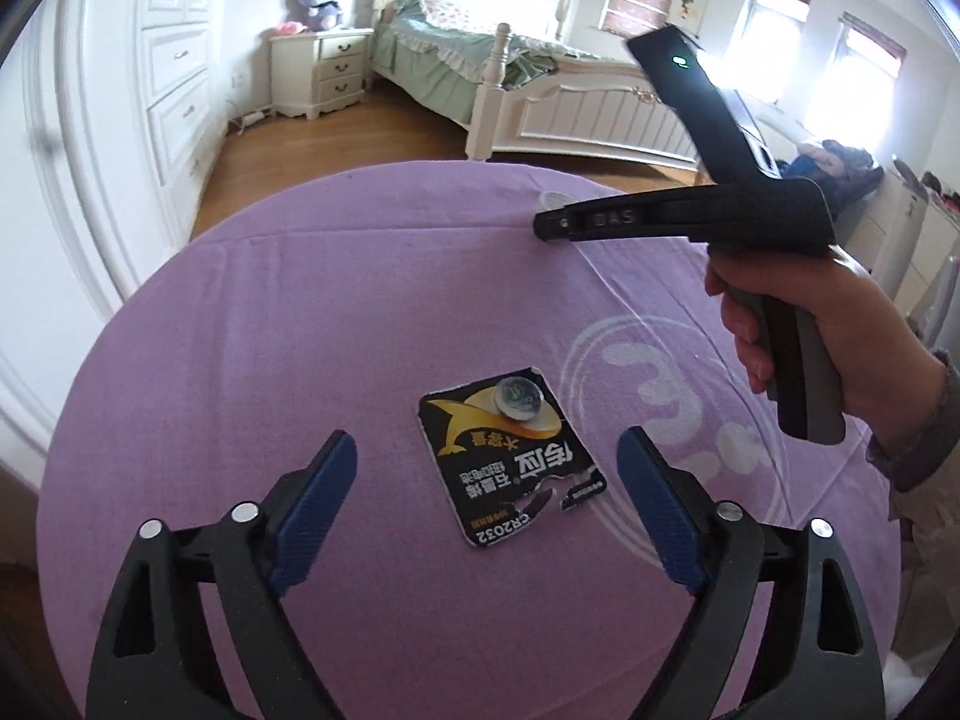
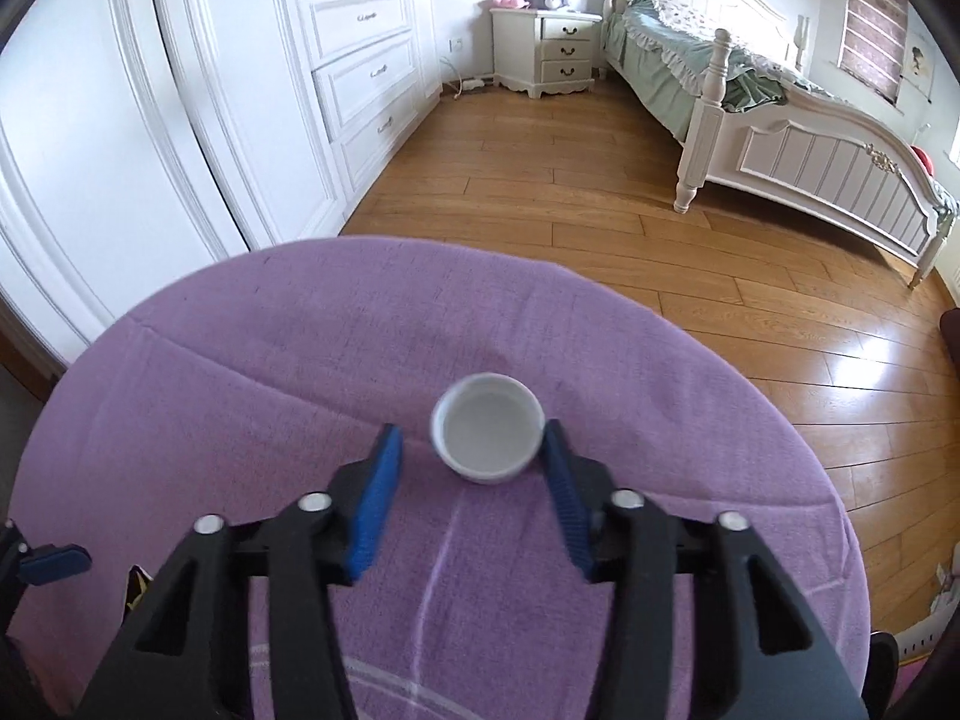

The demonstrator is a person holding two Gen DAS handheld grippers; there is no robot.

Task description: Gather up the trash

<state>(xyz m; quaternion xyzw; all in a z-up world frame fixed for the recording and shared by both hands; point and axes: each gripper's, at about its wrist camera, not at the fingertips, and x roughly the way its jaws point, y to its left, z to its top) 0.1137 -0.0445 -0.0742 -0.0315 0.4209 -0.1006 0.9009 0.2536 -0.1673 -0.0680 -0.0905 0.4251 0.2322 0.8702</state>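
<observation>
A torn black battery package (image 1: 510, 462) marked CR2032 lies flat on the purple tablecloth (image 1: 300, 330). My left gripper (image 1: 486, 441) hovers over its near edge, open, with the package lying between and just beyond the blue pads and touching neither. A white bottle cap (image 2: 487, 444) sits open side up near the table's far edge. My right gripper (image 2: 470, 438) straddles it: the right pad (image 2: 555, 462) touches the cap's rim, while the left pad (image 2: 378, 492) stands apart from it. In the left wrist view the right gripper (image 1: 549, 227) shows side-on, held by a hand (image 1: 780, 330).
The round table's far edge (image 2: 420, 249) drops to a wooden floor (image 2: 600, 240). A white bed (image 2: 810, 150), a nightstand (image 2: 552, 54) and white wardrobes (image 2: 210, 120) stand further off. One blue finger of the left gripper (image 2: 54, 564) shows at the left edge.
</observation>
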